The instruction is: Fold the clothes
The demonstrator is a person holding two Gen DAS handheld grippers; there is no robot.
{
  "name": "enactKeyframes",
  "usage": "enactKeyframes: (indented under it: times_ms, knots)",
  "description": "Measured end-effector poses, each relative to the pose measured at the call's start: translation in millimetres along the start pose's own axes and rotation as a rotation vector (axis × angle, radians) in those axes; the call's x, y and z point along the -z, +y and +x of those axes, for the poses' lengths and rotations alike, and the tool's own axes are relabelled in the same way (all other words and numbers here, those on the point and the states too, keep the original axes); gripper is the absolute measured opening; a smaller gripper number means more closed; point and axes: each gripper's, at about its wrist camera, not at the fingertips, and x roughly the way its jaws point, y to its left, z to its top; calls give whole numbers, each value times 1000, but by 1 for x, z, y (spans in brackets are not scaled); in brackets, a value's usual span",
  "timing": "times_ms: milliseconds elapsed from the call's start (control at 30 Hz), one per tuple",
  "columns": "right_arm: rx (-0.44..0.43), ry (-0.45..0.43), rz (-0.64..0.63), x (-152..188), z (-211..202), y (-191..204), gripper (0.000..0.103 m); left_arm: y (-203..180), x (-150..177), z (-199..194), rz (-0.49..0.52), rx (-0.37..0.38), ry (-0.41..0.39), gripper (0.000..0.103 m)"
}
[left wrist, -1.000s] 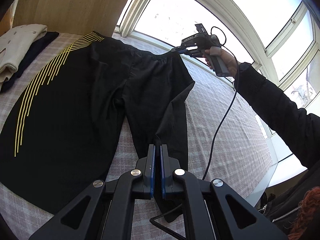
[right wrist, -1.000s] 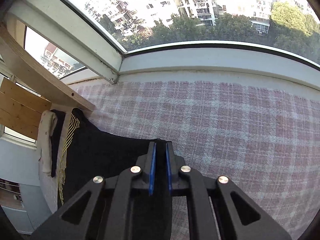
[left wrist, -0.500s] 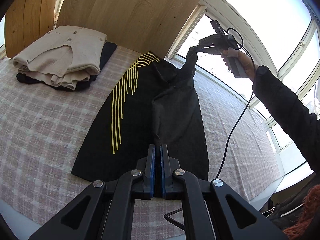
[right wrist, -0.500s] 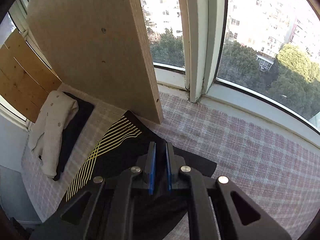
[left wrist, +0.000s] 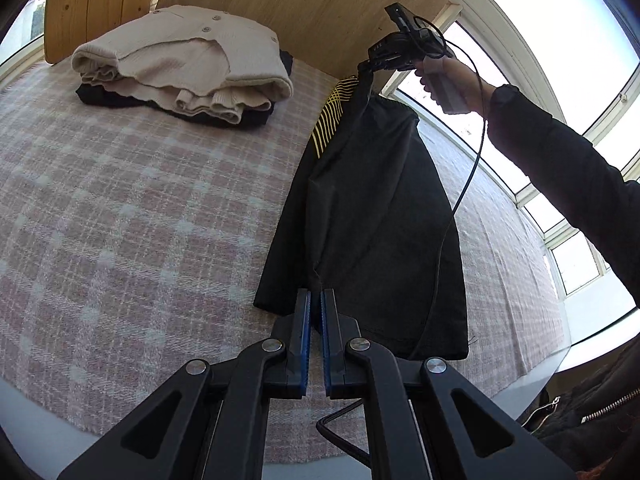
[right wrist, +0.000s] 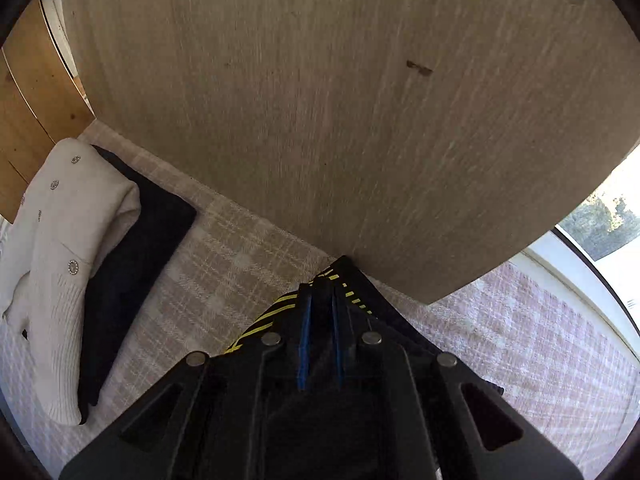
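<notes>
Black shorts (left wrist: 372, 208) with yellow stripes lie lengthwise on the plaid blanket (left wrist: 120, 208), one half doubled over the other. My left gripper (left wrist: 315, 292) is shut on the near hem, where the cloth puckers into its pads. Far off, a hand holds my right gripper (left wrist: 366, 66), shut on the waistband and lifting it slightly off the blanket. In the right wrist view that gripper (right wrist: 320, 294) pinches black fabric, with the yellow stripes of the shorts (right wrist: 272, 316) just left of its fingers and a wooden panel (right wrist: 320, 100) close ahead.
A folded cream cardigan (left wrist: 184, 60) lies on a dark garment to the left of the shorts, also seen as the cardigan (right wrist: 68, 264) in the right wrist view. The wooden panel (left wrist: 320, 0) stands behind. Windows (left wrist: 560, 40) run along the right. A black cable (left wrist: 460, 200) hangs over the shorts.
Both grippers swept left, carrying one half of the shorts over the striped half; the spread shorts are now a narrow strip. The right wrist view swung from the window to the wooden panel.
</notes>
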Motion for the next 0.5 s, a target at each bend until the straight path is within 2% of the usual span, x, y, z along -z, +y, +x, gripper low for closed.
enactKeyframes:
  times_ms: [100,167,500]
  knots:
    - [57,12,-43,-3,7,12,15,6,-2,5,-1,2,16,5]
    - [77,-11,-67,-3,3,17,20,8,-4,5,2,-1,16,5]
    - [-4,-98,-62,-2,-54,2,23,9,-16,-9,60,-77,27,4]
